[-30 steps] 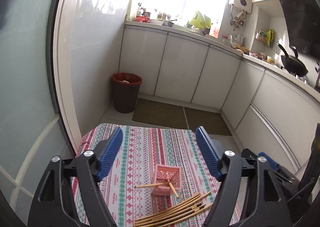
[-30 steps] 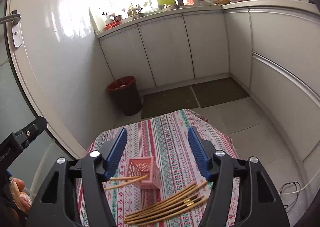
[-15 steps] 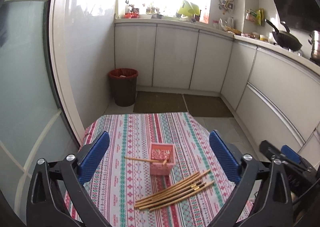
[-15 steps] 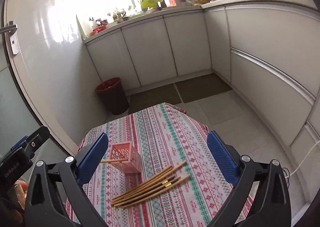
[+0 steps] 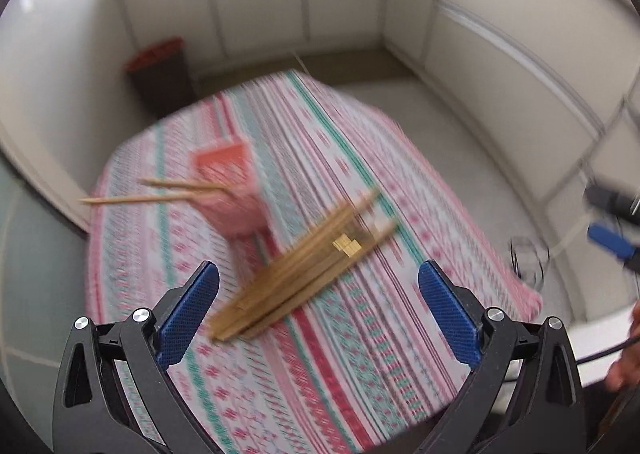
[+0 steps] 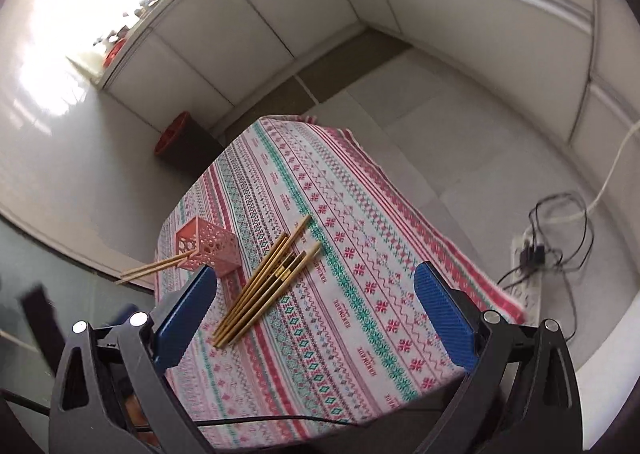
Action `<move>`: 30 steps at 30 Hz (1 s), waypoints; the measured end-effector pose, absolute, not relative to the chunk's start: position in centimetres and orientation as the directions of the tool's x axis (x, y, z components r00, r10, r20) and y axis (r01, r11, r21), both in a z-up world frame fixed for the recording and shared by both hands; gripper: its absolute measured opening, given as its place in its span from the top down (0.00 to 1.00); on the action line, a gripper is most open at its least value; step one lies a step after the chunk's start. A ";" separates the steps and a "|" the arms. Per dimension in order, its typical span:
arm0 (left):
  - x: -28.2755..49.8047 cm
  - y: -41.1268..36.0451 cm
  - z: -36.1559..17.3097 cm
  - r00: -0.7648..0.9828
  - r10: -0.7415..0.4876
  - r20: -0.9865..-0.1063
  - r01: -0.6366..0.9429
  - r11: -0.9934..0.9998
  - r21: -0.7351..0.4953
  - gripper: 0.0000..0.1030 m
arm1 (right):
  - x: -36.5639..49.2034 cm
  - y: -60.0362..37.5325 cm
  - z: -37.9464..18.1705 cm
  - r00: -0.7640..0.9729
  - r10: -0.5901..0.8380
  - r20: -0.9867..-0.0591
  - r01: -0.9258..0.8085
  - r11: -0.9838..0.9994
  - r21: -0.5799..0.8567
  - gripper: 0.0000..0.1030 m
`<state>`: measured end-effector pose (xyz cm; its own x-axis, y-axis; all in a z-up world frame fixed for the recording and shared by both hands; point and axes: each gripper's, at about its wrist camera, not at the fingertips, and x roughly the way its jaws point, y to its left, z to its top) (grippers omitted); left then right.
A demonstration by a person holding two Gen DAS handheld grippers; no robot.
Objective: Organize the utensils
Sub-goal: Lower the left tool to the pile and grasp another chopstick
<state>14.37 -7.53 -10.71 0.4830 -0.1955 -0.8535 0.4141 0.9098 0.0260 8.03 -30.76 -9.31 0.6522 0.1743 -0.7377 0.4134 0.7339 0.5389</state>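
A pink lattice holder point(image 6: 208, 248) stands on the patterned tablecloth point(image 6: 360, 294), with two chopsticks point(image 6: 154, 268) sticking out of it to the left. A bundle of several loose wooden chopsticks point(image 6: 266, 280) lies on the cloth just right of the holder. The left wrist view is motion-blurred and shows the holder point(image 5: 230, 189), its two chopsticks point(image 5: 168, 191) and the bundle point(image 5: 304, 266). My left gripper point(image 5: 318, 318) is open and empty above the bundle's near end. My right gripper point(image 6: 316, 316) is open and empty above the table's near part.
A dark bin with a red rim point(image 6: 182, 141) stands on the floor beyond the table, by the white cabinets point(image 6: 256, 25). A power strip with cables point(image 6: 532, 254) lies on the floor at the right. The cloth hangs over the table edges.
Both grippers have opened wider and tilted down toward the table, moving closer to the chopstick bundle. The left view is now blurred from motion. Holder and chopsticks have not moved.
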 end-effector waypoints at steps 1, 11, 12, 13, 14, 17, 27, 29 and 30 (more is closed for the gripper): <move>14.6 -8.5 -11.8 0.449 -0.201 -0.871 0.440 0.898 0.020 0.07 | 8.1 -31.1 -9.5 0.651 0.175 -0.739 0.429 0.719 0.547 0.07; 20.5 -17.4 -20.2 0.202 -0.179 -0.963 0.623 0.782 -0.015 0.11 | 8.2 -34.6 -12.1 0.623 0.296 -0.724 0.499 0.562 0.659 0.07; 21.0 -18.4 -21.0 0.183 -0.168 -0.969 0.649 0.761 -0.010 0.13 | 8.3 -34.8 -12.2 0.620 0.300 -0.725 0.502 0.558 0.661 0.07; 21.6 -19.4 -21.9 0.163 -0.146 -0.976 0.676 0.737 0.003 0.18 | 8.4 -35.0 -12.5 0.616 0.305 -0.726 0.506 0.553 0.662 0.07; 21.9 -19.9 -22.3 0.154 -0.126 -0.980 0.690 0.724 0.015 0.23 | 8.5 -35.1 -12.7 0.612 0.309 -0.728 0.511 0.548 0.662 0.07; 22.9 -21.4 -24.4 0.131 -0.039 -0.991 0.741 0.668 0.072 0.34 | 8.5 -35.8 -13.2 0.610 0.320 -0.725 0.531 0.515 0.673 0.07; 23.5 -21.8 -25.8 0.087 -0.067 -0.994 0.810 0.585 0.032 0.80 | 9.0 -36.0 -14.3 0.584 0.333 -0.741 0.551 0.508 0.662 0.07; 23.4 -21.6 -25.8 0.094 -0.075 -0.993 0.811 0.585 0.033 0.88 | 9.1 -36.1 -14.6 0.577 0.336 -0.745 0.560 0.500 0.660 0.07; 23.3 -20.9 -25.6 0.096 -0.086 -0.992 0.801 0.598 0.026 0.91 | 9.2 -36.2 -14.8 0.575 0.337 -0.746 0.565 0.496 0.659 0.07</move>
<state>23.26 -20.88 -25.58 0.0964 -0.0859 -0.9916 0.8008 0.5983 0.0260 9.17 -36.16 -14.82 0.5746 0.3366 -0.7460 0.5652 0.4960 0.6592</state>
